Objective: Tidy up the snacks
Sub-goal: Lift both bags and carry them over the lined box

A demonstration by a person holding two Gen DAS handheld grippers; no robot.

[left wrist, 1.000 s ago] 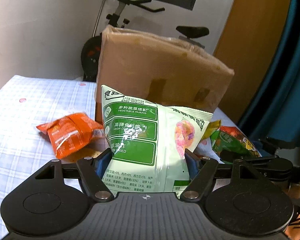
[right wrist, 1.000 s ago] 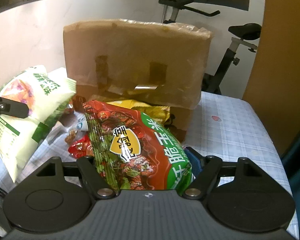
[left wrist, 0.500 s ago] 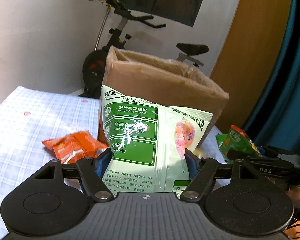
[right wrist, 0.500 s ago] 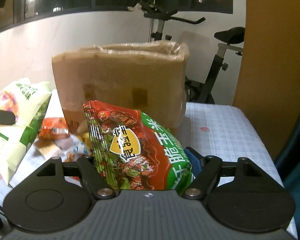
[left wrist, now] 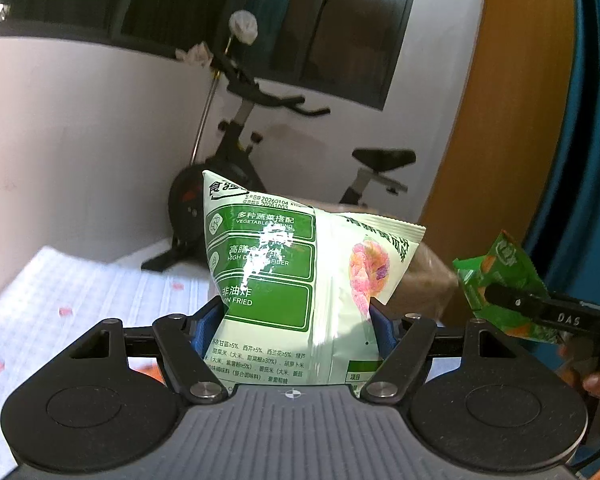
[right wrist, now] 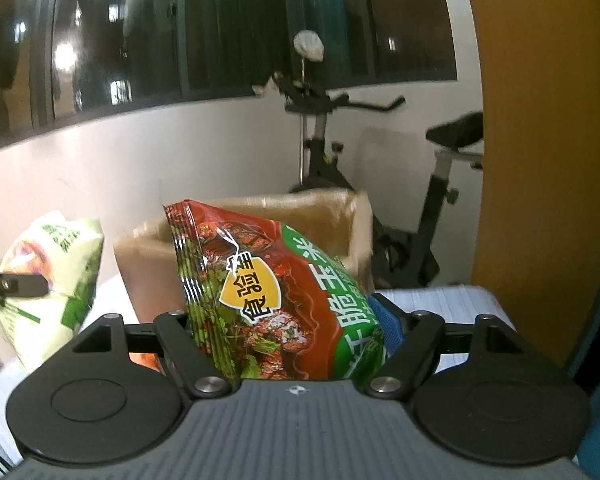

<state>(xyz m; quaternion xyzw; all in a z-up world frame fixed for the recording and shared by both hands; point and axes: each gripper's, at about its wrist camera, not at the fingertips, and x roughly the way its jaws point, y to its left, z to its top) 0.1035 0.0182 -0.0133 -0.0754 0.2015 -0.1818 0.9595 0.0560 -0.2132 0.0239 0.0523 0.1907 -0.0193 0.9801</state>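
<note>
On the left, our left gripper [left wrist: 295, 320] grips a pale green snack bag [left wrist: 300, 280] between its blue pads [left wrist: 205, 326], the jaws standing wide around the puffy pack. The bag stands upright in the grip, its top corners rising above the fingers, white print and green panels facing us. Below and to the left of it lies the table [left wrist: 79, 292] with its light checked cloth and small pink marks. Beyond the bag, at the far side of the table, we see part of a brown cardboard box [left wrist: 424, 280], mostly hidden behind the pack.

Farther right, our right gripper [right wrist: 289, 320] clasps a red and green snack bag [right wrist: 275, 292], again with the jaws held wide by the pack's bulk. This bag tilts, its yellow badge turned sideways. In the right wrist view the cardboard box [right wrist: 340, 216] sits just behind it, open at the top, with the pale green snack bag [right wrist: 55, 280] off to the left.

Against the far white wall stands an exercise bike [right wrist: 380, 184], beneath a dark window [right wrist: 219, 28]. At the far right is an orange-brown panel [right wrist: 540, 160].
</note>
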